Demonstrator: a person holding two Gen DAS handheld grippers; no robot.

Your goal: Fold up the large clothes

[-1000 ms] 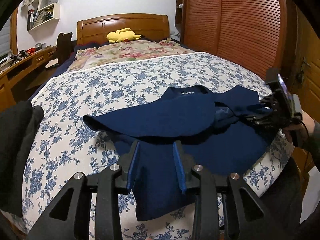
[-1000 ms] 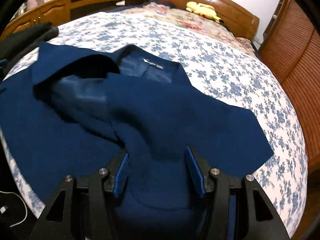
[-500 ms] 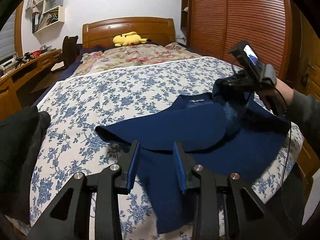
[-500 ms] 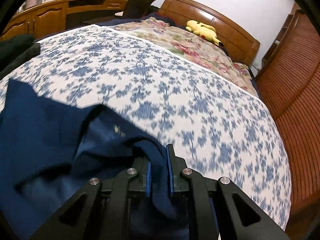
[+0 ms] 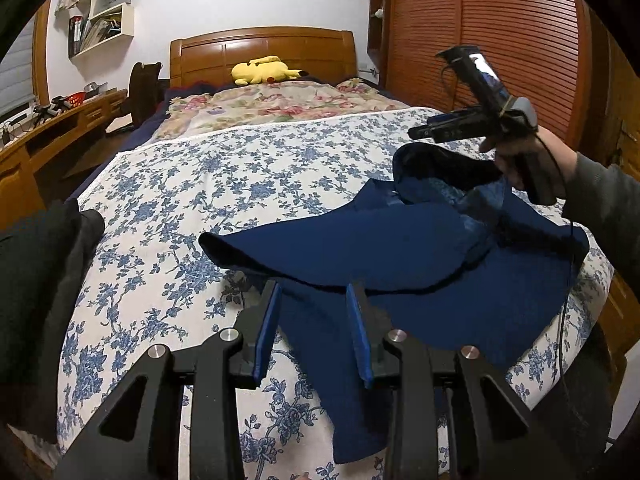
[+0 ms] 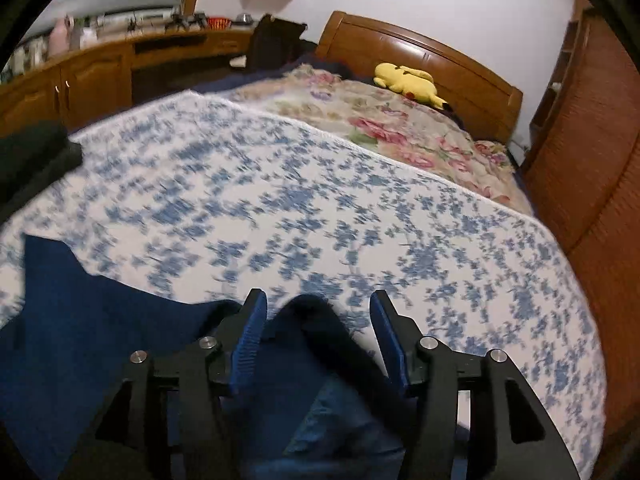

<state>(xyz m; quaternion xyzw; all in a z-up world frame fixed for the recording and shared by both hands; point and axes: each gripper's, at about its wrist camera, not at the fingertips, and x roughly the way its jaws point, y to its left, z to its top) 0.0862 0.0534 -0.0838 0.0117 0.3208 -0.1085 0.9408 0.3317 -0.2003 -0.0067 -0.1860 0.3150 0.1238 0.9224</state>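
The right hand-held gripper (image 5: 416, 133) is raised above the right side of the bed (image 5: 240, 184), level and pointing across toward the left, gripped from below by the person's right hand (image 5: 528, 160) with the sleeved forearm reaching in from the right edge. In its own wrist view the right hand-held gripper (image 6: 318, 316) has its blue-padded fingers (image 6: 254, 332) spread apart, holding nothing; a dark fold of the navy garment (image 6: 100, 344) bulges up between them, though whether it touches the pads cannot be told.

The left hand-held gripper (image 5: 314, 312) hovers low over the near edge of the bed, aimed toward the headboard (image 5: 264, 50), its fingers (image 5: 267, 328) also parted with the garment's lower part lying beneath and between them.

The navy garment (image 5: 360, 248) lies on the blue-flowered bedspread near the foot of the bed. Its long axis runs left to right across the bed: a folded-over flap tapers to a rounded end on the left, while the collar end, bunched and showing lining, rises at the right below the raised gripper. A narrower part hangs toward the near edge.

A yellow plush toy (image 5: 264, 70) rests by the headboard, and dark clothing (image 5: 36, 280) is piled at the left.
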